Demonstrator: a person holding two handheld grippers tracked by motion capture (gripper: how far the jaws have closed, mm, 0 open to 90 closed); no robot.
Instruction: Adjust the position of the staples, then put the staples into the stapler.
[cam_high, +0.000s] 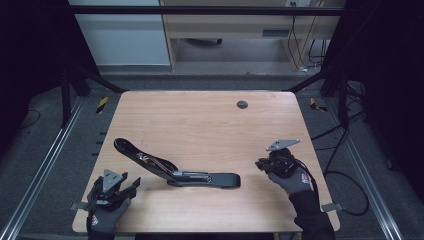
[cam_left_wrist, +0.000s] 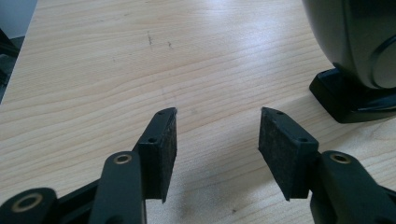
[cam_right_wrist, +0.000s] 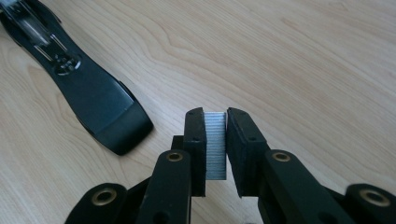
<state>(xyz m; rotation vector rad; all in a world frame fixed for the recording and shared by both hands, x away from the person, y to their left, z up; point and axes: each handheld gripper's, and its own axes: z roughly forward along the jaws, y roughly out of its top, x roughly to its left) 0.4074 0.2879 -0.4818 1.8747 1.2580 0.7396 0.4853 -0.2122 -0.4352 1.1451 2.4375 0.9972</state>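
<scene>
The right gripper (cam_right_wrist: 215, 122) pinches a strip of staples (cam_right_wrist: 215, 144) — the silvery block stands upright between the two pads (cam_right_wrist: 196, 140), which press on its flat sides. In the high view this gripper (cam_high: 264, 164) is held above the right part of the table (cam_high: 200, 115), in a gloved hand (cam_high: 292, 179) that comes in from the near right corner.

Left of it, in the near middle of the table, lies the stapler (cam_high: 175, 170), swung open: its base lies flat, pointing right toward the gripper, and its top arm slants away to the far left. In the right gripper view, the stapler's blunt black end (cam_right_wrist: 112, 123) lies just left of the held staples, apart from them.

The left gripper (cam_left_wrist: 217, 128) has its jaws spread with bare wood between them. It sits at the near left corner (cam_high: 125, 186), near the stapler's left side but not touching it.
</scene>
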